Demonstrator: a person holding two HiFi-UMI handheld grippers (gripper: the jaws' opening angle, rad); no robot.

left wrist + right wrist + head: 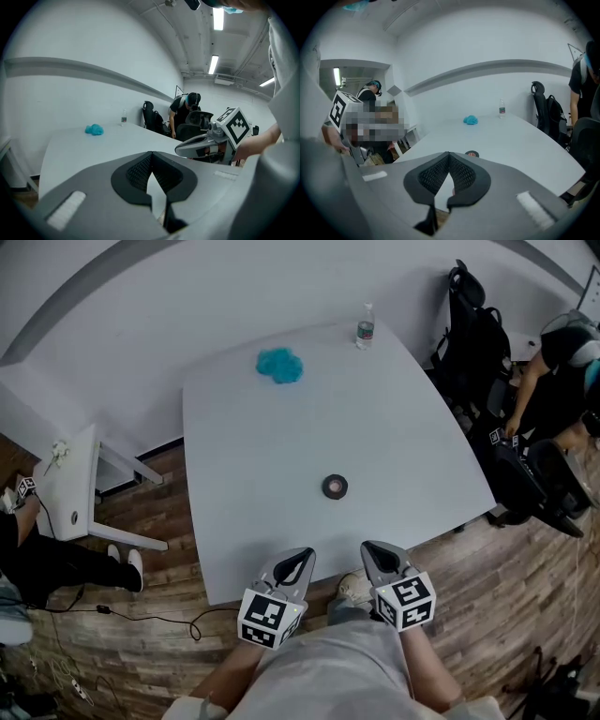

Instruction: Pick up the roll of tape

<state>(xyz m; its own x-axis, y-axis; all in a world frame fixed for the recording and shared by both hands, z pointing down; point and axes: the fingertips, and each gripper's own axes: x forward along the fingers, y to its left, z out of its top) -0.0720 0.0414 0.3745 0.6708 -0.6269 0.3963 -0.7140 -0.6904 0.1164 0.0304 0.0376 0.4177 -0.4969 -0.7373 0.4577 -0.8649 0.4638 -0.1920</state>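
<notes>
A small dark roll of tape (335,487) lies flat on the white table (281,446), a little beyond both grippers. In the right gripper view the roll of tape (472,153) peeks just above the jaw tips. My left gripper (302,555) hovers over the table's near edge, shut and empty. My right gripper (368,547) sits beside it to the right, jaws together with nothing between them. In the left gripper view, the left gripper (152,153) shows closed tips, and the right gripper (180,148) appears at the right; the tape is hidden there.
A blue crumpled cloth (279,365) and a water bottle (365,330) sit at the table's far side. Black office chairs (473,343) and a person (562,362) stand to the right. A white side table (80,488) and a seated person's legs (56,563) are at the left.
</notes>
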